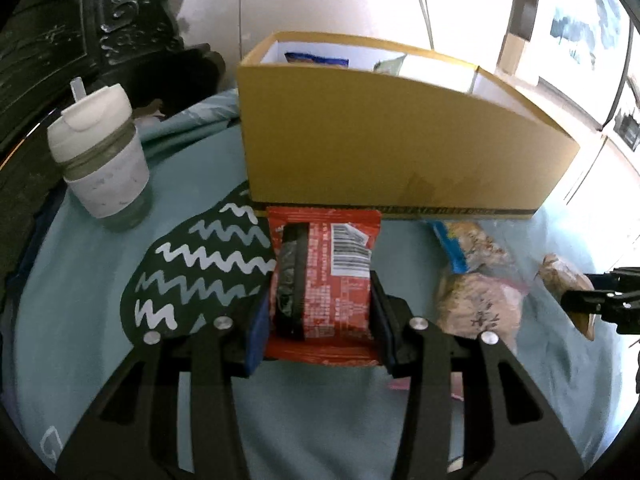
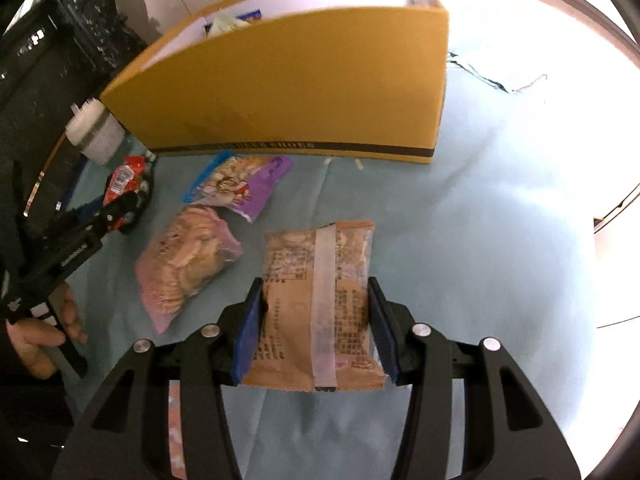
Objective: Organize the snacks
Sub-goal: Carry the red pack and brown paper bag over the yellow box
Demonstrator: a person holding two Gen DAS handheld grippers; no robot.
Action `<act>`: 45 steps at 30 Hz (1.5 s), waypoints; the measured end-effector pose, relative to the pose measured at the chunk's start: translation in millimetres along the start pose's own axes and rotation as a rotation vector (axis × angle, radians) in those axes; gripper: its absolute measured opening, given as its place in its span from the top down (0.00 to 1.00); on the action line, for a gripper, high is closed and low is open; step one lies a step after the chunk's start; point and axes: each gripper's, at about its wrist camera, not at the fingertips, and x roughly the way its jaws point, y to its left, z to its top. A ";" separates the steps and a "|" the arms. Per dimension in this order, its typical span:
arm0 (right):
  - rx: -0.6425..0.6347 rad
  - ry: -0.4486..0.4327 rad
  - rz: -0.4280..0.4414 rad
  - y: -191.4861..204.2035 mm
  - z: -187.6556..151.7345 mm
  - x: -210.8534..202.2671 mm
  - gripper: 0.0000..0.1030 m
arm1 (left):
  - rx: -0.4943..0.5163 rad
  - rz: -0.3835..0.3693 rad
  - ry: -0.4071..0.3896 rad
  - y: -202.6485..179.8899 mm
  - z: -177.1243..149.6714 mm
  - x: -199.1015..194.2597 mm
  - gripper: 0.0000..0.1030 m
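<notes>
left gripper (image 1: 320, 304): jaws clamped on red snack packet (image 1: 340, 280), held between the pads | right gripper (image 2: 316, 320): jaws clamped on brown snack packet (image 2: 320, 304) | two biscuit bags (image 2: 188, 256) left of right jaws | yellow box (image 1: 392, 148) beyond both jaws, snacks inside

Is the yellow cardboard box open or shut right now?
Open. The yellow cardboard box has no lid on; its white inside and snack packets show over the rim.

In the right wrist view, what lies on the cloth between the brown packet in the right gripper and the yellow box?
Nothing: the right wrist view shows only bare blue cloth between the brown packet and the yellow box.
</notes>
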 end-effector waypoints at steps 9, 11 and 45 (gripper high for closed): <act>-0.054 0.071 -0.142 0.9 -12.8 29.9 0.18 | 0.016 -0.010 0.069 -7.7 -19.7 -1.1 0.57; -0.097 0.082 -0.172 8.4 -13.9 36.7 0.08 | 0.027 -0.004 0.077 -9.5 -22.4 -0.7 0.56; -0.046 0.029 -0.233 0.6 -22.2 21.7 0.66 | 0.079 -0.024 0.064 -11.6 -27.8 3.4 0.58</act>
